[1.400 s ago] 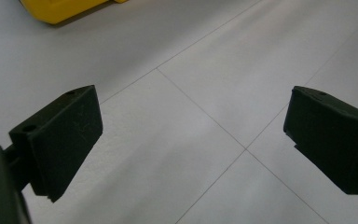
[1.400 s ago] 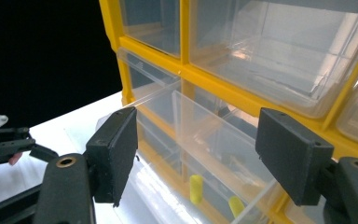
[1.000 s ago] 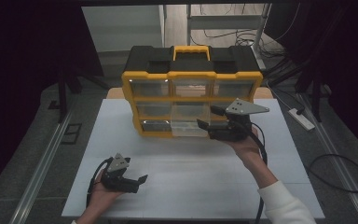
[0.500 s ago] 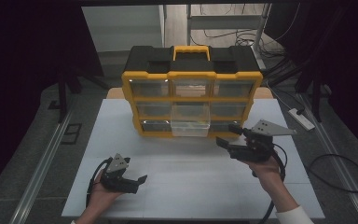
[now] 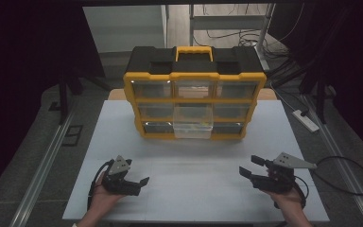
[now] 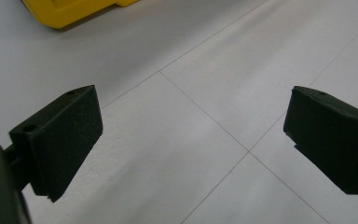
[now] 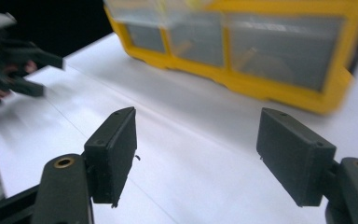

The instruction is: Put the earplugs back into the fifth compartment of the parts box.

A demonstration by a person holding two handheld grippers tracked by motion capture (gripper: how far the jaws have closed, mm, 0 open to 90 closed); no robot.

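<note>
Pulled back from the yellow-and-black plastic drawer organiser [image 5: 194, 92], the right gripper [image 5: 253, 169] now hovers low over the white worktop [image 5: 194, 165], fingers wide, empty. One clear middle drawer [image 5: 193, 126] juts out at the organiser's bottom row; opening looks done, filling or shutting remains. Left gripper [image 5: 142, 182] rests nearby, fingers wide, empty.

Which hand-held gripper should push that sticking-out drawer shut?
Probably the right hand-held gripper: its open jaws face the yellow box. The drawer sits mid-box, and the left hand-held gripper points sideways.
</note>
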